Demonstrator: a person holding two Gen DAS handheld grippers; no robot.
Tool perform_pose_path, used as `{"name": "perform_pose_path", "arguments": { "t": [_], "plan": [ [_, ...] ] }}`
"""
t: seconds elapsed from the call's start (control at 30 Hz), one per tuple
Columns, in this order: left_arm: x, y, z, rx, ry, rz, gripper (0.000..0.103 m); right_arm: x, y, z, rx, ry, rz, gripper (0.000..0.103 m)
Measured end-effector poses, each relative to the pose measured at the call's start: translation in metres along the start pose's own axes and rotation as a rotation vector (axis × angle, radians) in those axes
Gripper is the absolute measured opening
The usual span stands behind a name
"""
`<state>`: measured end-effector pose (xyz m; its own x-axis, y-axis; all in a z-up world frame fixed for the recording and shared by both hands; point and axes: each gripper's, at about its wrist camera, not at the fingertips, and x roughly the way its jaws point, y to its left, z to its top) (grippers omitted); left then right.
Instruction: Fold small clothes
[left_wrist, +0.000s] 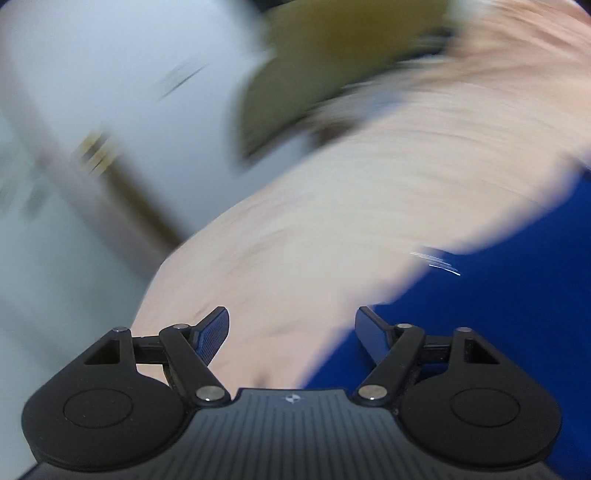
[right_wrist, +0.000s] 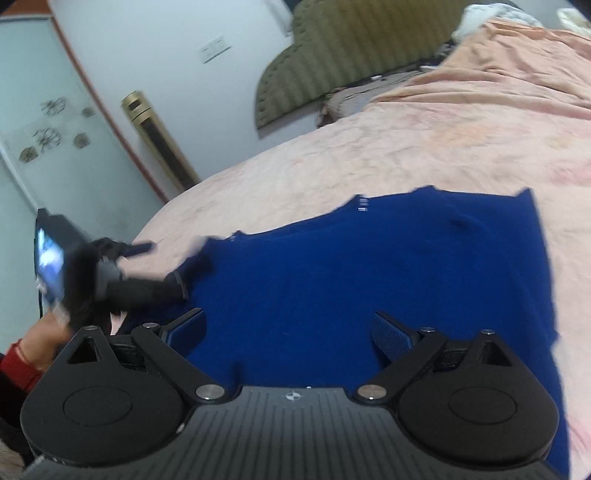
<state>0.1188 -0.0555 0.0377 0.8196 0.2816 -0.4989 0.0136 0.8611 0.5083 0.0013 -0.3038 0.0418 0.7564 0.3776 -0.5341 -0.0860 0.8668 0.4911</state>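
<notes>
blue garment (right_wrist: 369, 273) spread flat on the pink bed (right_wrist: 424, 147), near edge under the right gripper (right_wrist: 290, 332), far edge jagged toward the middle of the bed. laid out flat, most likely so that the sides can be brought over in clean folds. no fold visible yet; judged an early stage.

right gripper poised just above the near middle of the cloth, jaws released and wide, nothing between them. probably held low and open to be ready for a pinch at the hem.

left gripper (right_wrist: 162, 251) at the garment's left edge, seen blurred from the right wrist view, one finger over the bedsheet and the other over the blue cloth. hand (right_wrist: 44, 332) in a red cuff gripping its handle at far left. in the left wrist view, left gripper (left_wrist: 291, 332) jaws released, gap straddling the line where blue cloth (left_wrist: 498, 332) meets the sheet (left_wrist: 332, 221); placed there, it seems, to take the side edge. contact with the cloth not clear through the blur.

green headboard (right_wrist: 351, 48) and white wall (right_wrist: 166, 37) at the far end.
</notes>
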Motion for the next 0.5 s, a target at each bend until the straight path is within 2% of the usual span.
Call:
{"name": "perform_pose_path", "arguments": {
  "t": [0.03,0.07,0.17,0.27,0.33,0.43,0.5],
  "plan": [
    [0.000,0.022,0.002,-0.115,0.040,-0.017,0.075,-0.003,-0.004,-0.001,0.006,-0.004,-0.010,0.097],
    [-0.003,0.042,0.000,-0.214,0.064,-0.071,0.075,-0.006,-0.007,-0.002,0.010,-0.005,-0.020,0.097],
    [-0.024,0.087,-0.025,-0.425,0.087,-0.290,0.075,-0.011,-0.020,-0.006,0.027,-0.015,-0.058,0.097],
    [-0.048,0.103,-0.061,-0.494,0.101,-0.445,0.075,-0.017,-0.031,-0.013,0.041,-0.034,-0.101,0.096],
    [-0.062,0.099,-0.079,-0.516,0.108,-0.528,0.075,-0.027,-0.034,-0.019,0.047,-0.070,-0.123,0.097],
    [-0.078,0.086,-0.103,-0.519,0.091,-0.629,0.075,-0.041,-0.034,-0.025,0.011,-0.113,-0.165,0.097],
    [-0.091,0.081,-0.118,-0.486,0.063,-0.685,0.075,-0.053,-0.030,-0.030,-0.040,-0.135,-0.218,0.097]
  ]
}}
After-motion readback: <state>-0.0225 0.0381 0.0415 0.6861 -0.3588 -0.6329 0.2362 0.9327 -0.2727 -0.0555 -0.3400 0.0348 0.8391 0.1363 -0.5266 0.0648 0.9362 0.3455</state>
